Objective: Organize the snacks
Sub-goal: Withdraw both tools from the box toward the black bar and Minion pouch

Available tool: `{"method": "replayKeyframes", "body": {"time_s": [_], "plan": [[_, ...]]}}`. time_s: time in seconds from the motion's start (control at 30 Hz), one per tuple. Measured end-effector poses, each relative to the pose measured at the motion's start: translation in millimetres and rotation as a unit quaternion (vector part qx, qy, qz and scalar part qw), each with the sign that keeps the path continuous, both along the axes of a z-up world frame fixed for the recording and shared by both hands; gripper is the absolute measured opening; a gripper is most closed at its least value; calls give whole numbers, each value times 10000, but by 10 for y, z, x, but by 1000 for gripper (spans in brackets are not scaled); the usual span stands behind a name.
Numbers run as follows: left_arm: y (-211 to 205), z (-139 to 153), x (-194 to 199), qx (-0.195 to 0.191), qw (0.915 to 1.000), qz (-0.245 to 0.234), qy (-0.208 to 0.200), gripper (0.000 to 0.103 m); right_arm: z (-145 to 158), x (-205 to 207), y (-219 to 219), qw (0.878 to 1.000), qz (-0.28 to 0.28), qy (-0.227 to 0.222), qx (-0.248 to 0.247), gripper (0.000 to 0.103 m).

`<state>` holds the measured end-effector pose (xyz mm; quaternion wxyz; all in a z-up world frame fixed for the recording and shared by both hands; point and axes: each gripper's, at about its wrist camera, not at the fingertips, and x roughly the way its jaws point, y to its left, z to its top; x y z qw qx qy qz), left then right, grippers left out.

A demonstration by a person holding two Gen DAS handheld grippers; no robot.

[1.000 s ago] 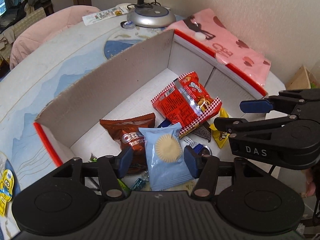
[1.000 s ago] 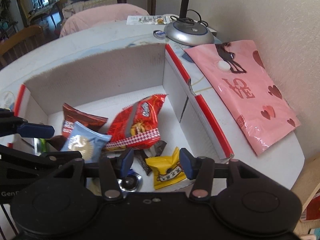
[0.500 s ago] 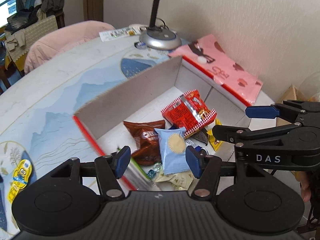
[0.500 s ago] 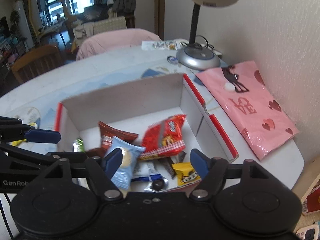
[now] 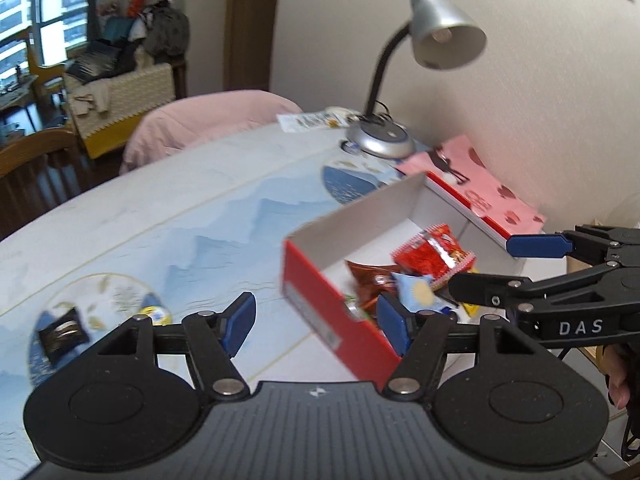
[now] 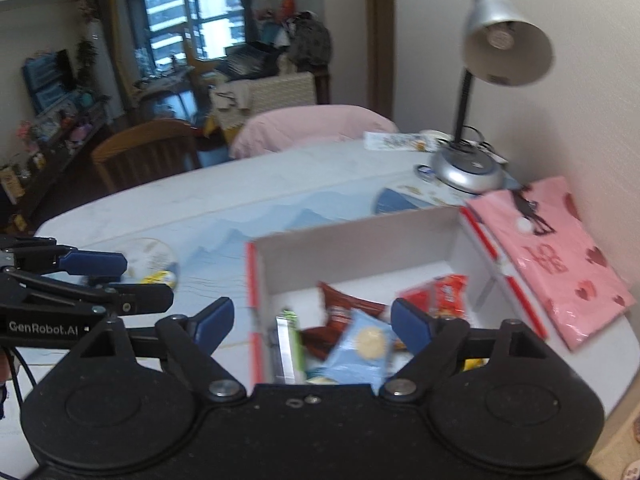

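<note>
A cardboard box (image 5: 320,300), red outside and white inside, lies on the round table. It holds a red chip bag (image 5: 432,256), a brown cookie pack (image 5: 368,276), a light blue cookie pack (image 6: 360,348), a green-silver pack (image 6: 288,344) and a yellow pack (image 5: 472,310). My left gripper (image 5: 316,318) hangs above the box's near left corner, its jaws opening with nothing between them. My right gripper (image 6: 312,320) hovers over the box's near side, jaws also opening and holding nothing. A small dark packet (image 5: 62,334) and a yellow packet (image 5: 154,312) lie on the table to the left.
A silver desk lamp (image 5: 440,40) stands at the back right by the wall. A pink heart-print bag (image 6: 560,256) lies right of the box. A pink-covered chair (image 5: 208,120) and a wooden chair (image 6: 148,152) stand beyond the table's far edge.
Both grippers have risen and drawn back from the box, and their jaws have spread wider. The snacks lie in the box as before.
</note>
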<state>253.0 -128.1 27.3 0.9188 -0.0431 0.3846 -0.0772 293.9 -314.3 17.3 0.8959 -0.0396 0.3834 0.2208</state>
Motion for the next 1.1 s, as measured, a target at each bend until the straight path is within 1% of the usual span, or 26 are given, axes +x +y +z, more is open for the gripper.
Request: {"method": "replayKeyframes", "body": {"time_s": [0.17,0.27,0.33,0.47,0.5,0.57,0.67,0.87,0.93,1.03,1.1], "plan": [[362,16,-256,-84,9994,320,-65,70,-5,-115,365,9992,385,2,69,90],[573,24,-396,-86,9987,490,-139,73,-20,-173,586,9981,601,24,104,90],[702,20,-486,-56,9980,598,-183,73,-28,-209,718,9974,713,33,137,94],[980,-10,-629,-146,9968,761,-216,74,-44,-278,954,9955,905,29,271,101],[1044,-24,-650,-172,9964,798,-215,77,-49,-292,1013,9950,947,31,301,103],[1177,-54,-689,-242,9958,861,-203,81,-60,-334,1134,9943,1011,17,331,103],[1349,-126,-704,-292,9962,821,-80,82,-123,-349,1312,9941,1021,80,361,103],[1680,-309,-672,-48,9972,740,41,82,-336,-319,1651,9941,951,429,312,103],[1802,-376,-609,40,9982,590,135,82,-405,-315,1729,9938,952,517,266,103],[1983,-501,-444,91,9988,249,419,82,-484,-297,1801,9934,946,622,208,103],[2076,-578,-329,228,9982,20,558,82,-520,-272,1834,9936,891,675,164,103]]}}
